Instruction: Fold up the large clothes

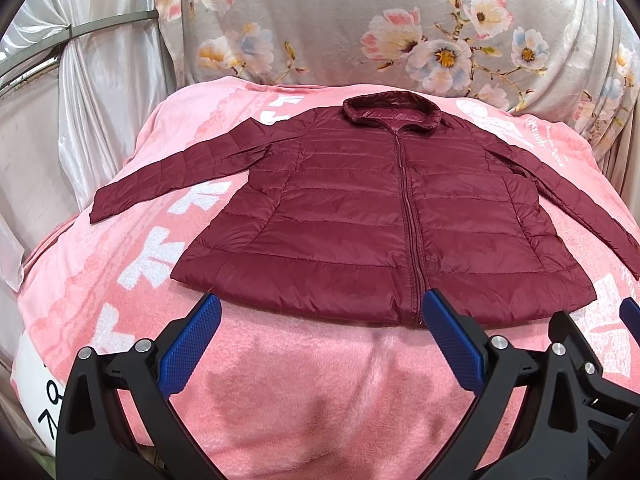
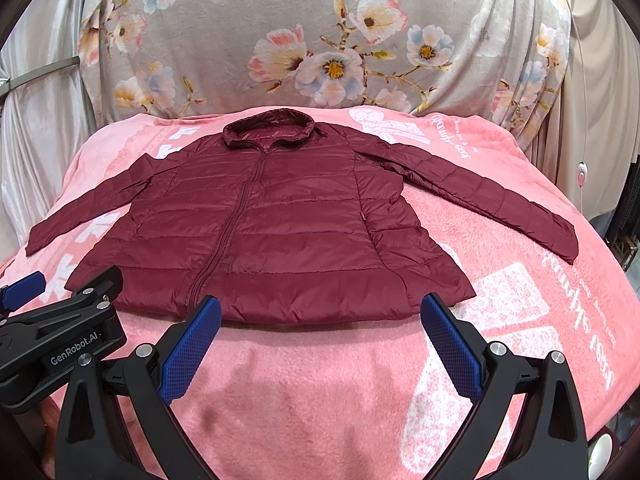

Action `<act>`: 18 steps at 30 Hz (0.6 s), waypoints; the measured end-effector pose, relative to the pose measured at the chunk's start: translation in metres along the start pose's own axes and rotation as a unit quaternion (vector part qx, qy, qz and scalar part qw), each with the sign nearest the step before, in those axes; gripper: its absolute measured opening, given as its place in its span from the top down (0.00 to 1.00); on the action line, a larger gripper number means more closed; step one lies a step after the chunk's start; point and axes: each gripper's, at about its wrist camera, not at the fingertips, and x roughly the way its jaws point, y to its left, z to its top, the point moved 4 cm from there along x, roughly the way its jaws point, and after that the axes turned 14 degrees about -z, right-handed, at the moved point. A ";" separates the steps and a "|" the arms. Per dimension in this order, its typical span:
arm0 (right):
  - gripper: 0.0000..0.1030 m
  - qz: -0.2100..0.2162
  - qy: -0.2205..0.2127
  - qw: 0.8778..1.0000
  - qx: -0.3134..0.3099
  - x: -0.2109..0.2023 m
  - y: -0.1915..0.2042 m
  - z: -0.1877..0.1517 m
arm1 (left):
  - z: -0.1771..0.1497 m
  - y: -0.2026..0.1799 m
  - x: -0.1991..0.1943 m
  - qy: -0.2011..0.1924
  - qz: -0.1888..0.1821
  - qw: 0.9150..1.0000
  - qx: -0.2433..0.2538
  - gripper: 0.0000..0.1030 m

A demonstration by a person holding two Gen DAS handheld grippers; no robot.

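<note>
A dark red quilted puffer jacket (image 1: 360,208) lies flat and zipped, front up, on a pink blanket (image 1: 300,380), collar at the far side, both sleeves spread outward. It also shows in the right wrist view (image 2: 280,220). My left gripper (image 1: 320,312) is open and empty, hovering just short of the jacket's near hem. My right gripper (image 2: 320,312) is open and empty at the hem further right. The right gripper's body shows at the left view's right edge (image 1: 592,368), and the left gripper's body shows in the right view (image 2: 60,332).
A grey floral cloth (image 1: 360,32) hangs behind the blanket. Silvery curtains (image 1: 100,100) hang at the left. A white cord with a small switch (image 2: 581,170) hangs at the right. The blanket (image 2: 540,300) drops off at its left and right edges.
</note>
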 end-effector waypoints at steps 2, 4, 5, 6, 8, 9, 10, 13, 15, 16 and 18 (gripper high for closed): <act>0.05 0.001 0.000 1.000 0.000 0.000 0.000 0.000 | 0.000 0.000 0.000 0.000 0.000 1.000 0.000 0.05; 0.05 0.000 0.000 1.000 0.000 0.000 0.000 0.000 | 0.000 0.000 0.000 0.000 0.000 1.000 0.000 0.05; 0.05 0.000 0.000 1.000 0.000 0.000 0.000 0.000 | 0.000 0.001 0.000 0.000 0.000 1.000 0.000 0.05; 0.05 0.000 0.000 1.000 0.001 0.000 0.000 0.000 | -0.001 0.001 0.000 0.000 -0.001 1.000 0.000 0.05; 0.05 0.000 0.001 1.000 0.001 0.000 0.000 0.000 | 0.000 0.000 0.000 0.001 0.000 1.000 0.000 0.05; 0.05 0.000 0.001 1.000 0.001 0.000 0.000 -0.001 | 0.000 0.001 0.000 0.001 0.000 1.000 0.000 0.05; 0.05 0.000 0.001 1.000 0.001 0.000 0.000 -0.001 | 0.000 0.000 0.000 0.001 0.000 1.000 0.000 0.05; 0.05 0.000 0.001 1.000 0.001 0.000 0.000 -0.001 | 0.000 0.000 0.000 0.001 0.000 1.000 0.000 0.05; 0.05 0.000 0.001 1.000 0.001 0.001 0.001 -0.001 | 0.000 0.000 0.000 0.001 0.000 1.000 0.000 0.05; 0.05 0.000 0.001 1.000 0.001 0.001 0.001 -0.001 | 0.000 0.000 0.000 0.002 0.000 1.000 0.000 0.05; 0.05 0.000 0.001 1.000 0.001 0.001 0.001 -0.001 | -0.002 0.002 0.000 0.002 -0.001 1.000 0.000 0.05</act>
